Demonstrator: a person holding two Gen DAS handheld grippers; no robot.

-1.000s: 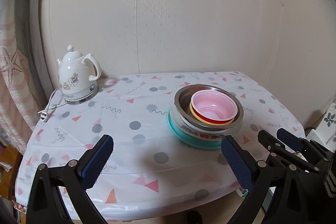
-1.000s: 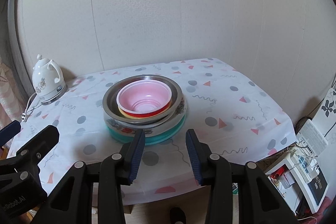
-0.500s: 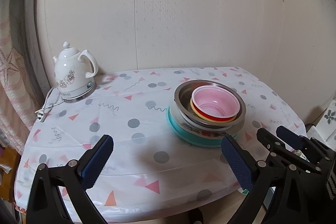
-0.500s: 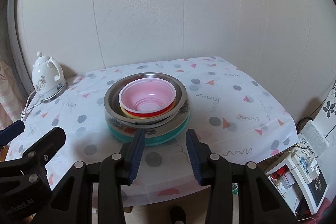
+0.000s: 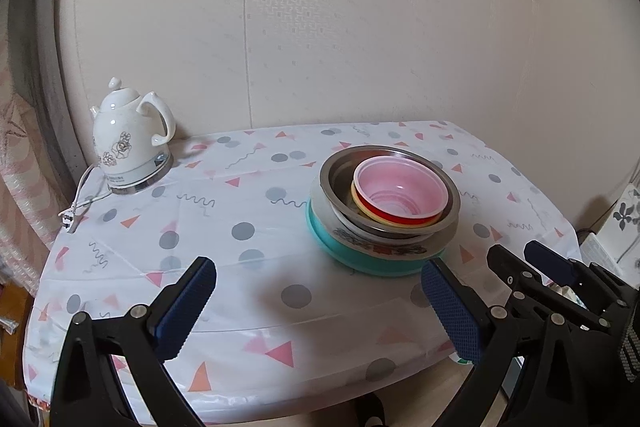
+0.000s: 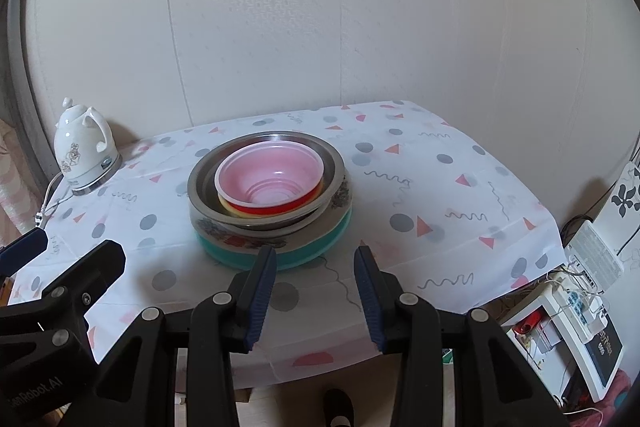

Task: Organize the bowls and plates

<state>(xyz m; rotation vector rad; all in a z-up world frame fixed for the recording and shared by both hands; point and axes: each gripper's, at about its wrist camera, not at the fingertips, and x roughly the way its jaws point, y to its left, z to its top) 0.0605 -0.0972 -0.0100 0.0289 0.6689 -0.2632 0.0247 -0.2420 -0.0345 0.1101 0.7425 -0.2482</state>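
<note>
Both tools hang above the near edge of the bench, and neither one has anything in it: the left tool [image 5: 318,303] stands spread wide, its blue pads far apart over bare cloth, while the right tool [image 6: 315,301] is parted more narrowly, with only cloth showing in the gap between its pads. And the stack sits just beyond them, near the middle of the bench [image 6: 460,227]. At the bottom lies a teal plate [image 6: 308,254], on it a white plate with a flower rim [image 6: 218,229], then a steel bowl [image 6: 264,147] nested on top. Inside that bowl, a yellow bowl [image 6: 229,207] shows only as a thin rim, a red bowl [image 6: 276,207] sits in it, and a pink bowl [image 6: 272,173] crowns the lot, leaning a touch toward the front. From the right wrist view the tool's pads point at the front edge of the teal plate, close but apart from it. Over at the far left corner a white kettle [image 5: 128,143] stands upright on its base, its cord [image 5: 78,197] trailing down the cloth's edge
</note>
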